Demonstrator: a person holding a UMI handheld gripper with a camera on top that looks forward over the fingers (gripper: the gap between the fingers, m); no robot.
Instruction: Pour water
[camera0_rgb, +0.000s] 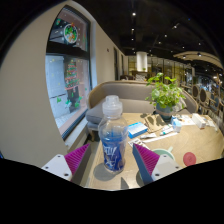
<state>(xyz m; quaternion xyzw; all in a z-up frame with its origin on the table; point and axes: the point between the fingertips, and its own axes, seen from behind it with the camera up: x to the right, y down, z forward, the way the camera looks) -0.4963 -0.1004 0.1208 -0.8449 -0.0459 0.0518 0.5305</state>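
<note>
Bottle (112, 145) stands upright on the table (205, 140), cap on, between the gripper's (112, 160) wide-spread fingers, untouched either side. Gripping, uncapping and pouring all seem left to do.

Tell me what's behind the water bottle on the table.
Behind the water bottle, which stands between the open fingers, are a grey sofa and potted plant. The bottle covers whatever sits directly behind it.
</note>
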